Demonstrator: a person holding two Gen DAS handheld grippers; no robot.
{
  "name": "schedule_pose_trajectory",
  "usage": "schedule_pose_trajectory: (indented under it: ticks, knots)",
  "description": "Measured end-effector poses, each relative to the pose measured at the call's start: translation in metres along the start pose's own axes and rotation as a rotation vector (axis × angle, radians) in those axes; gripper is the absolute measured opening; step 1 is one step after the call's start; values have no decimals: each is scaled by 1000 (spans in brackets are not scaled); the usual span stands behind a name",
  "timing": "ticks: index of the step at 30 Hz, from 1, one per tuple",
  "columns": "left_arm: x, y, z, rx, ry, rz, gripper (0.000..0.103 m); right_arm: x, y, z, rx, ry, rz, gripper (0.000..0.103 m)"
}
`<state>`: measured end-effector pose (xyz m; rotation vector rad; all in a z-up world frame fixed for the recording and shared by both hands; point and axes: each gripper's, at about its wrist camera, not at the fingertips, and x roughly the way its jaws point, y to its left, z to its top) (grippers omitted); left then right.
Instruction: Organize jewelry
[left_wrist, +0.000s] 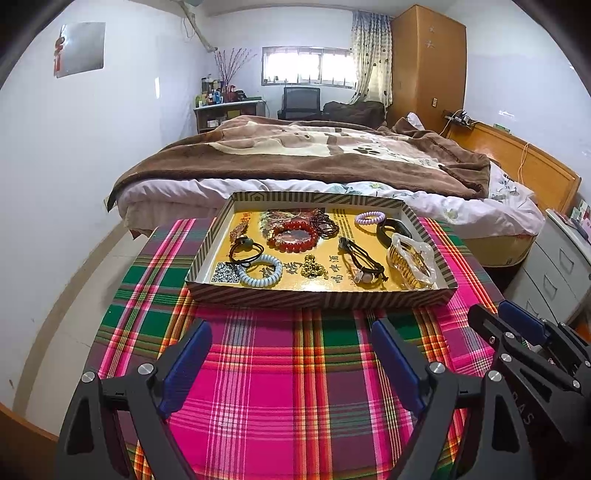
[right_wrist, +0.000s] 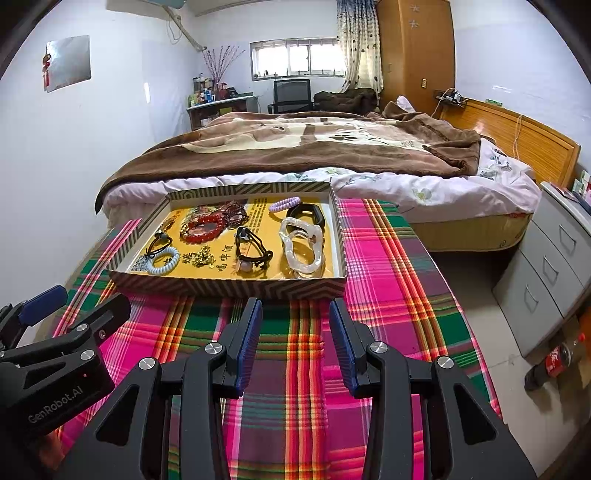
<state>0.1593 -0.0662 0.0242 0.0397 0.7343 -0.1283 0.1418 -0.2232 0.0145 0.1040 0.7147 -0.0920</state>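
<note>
On the body of the left gripper (right_wrist: 51, 314), at the left edge of the right wrist view, the white letters "GenRobot.AI" can be read. The tray (left_wrist: 321, 297) has a QR code (left_wrist: 225, 273) and large Chinese characters on its yellow floor. The bottle (right_wrist: 554, 363) on the floor has a red Coca-Cola label.

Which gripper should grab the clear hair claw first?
Right, probably. The claw lies at the tray's right end, nearly straight ahead of the open right gripper; the left gripper faces the tray's middle.

Bright daylight from blown-out window (left_wrist: 306, 66); sharp focus; strong fisheye edge distortion.
</note>
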Motion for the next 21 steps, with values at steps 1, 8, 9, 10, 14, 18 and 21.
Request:
schedule_pose_trajectory:
  ticks: [1,8,9,10,14,18,21]
  knots:
    - [0,0,0,1,-2,1,88,0,0,0,0,0,0,39]
    - [1,1,-1,-6,-4,8,88,0,0,0,0,0,0,39]
    - [1,1,-1,-6,-3,7,88,0,0,0,0,1,0,39]
    - [1,1,-1,-8,-1,7,88,0,0,0,0,2,0,39]
    - [2,2,-2,-8,1,9,88,2,2,-3,0,6,1,39]
    - [2,2,-1,-5,1,11,88,2,2,-4,1,8,1,39]
    - [2,2,-2,-4,5,13,88,3,2,-4,1,8,1,39]
